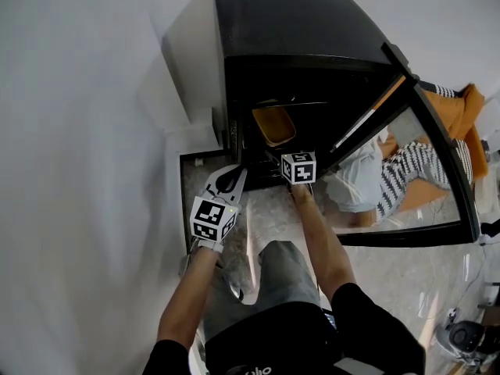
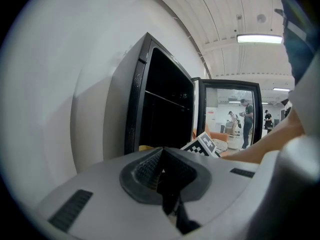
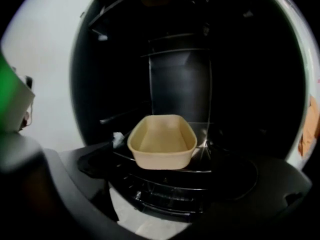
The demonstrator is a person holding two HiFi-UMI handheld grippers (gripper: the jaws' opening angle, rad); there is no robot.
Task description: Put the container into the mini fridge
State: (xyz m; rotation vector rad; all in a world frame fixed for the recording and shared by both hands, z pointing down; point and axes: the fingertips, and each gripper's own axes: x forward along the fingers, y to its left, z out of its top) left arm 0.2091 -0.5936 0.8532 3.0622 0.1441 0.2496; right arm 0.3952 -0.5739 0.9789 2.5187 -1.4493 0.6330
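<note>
- Right claw (image 3: 167,186): we see its jaws spread wide with nothing between the pads. They point into the fridge opening, and the container lies ahead of them, apart from both.
- Left claw (image 2: 162,171): its jaws are pressed together and empty. We hold it low, outside the cabinet on the left, near the white wall (image 1: 78,131).
- Mini fridge (image 1: 297,30): the black cabinet stands on the floor against that wall, and its inside is dark.
- Door (image 1: 437,170): it is swung fully open to the right, and its glass mirrors the room.
- Shelf (image 3: 220,166): a glossy dark shelf low in the cabinet carries the container near its front edge.
- Container (image 3: 162,141): an empty, cream-coloured oblong tub with rounded corners sits upright and level on the shelf, short end toward us. We judge the placing itself to be done, or nearly so.
- Handling, as we judge it: the tub looks light and fairly stiff, like moulded plastic, so it is not fragile. Its walls are smooth and slope outward, so pads could slide up them, and the tub could skate on the glossy shelf.
- Where to take hold, should we need to shift it: we would pinch the near short wall just under the rim, one pad inside and one outside. A gentle push on that same end would send it deeper.
</note>
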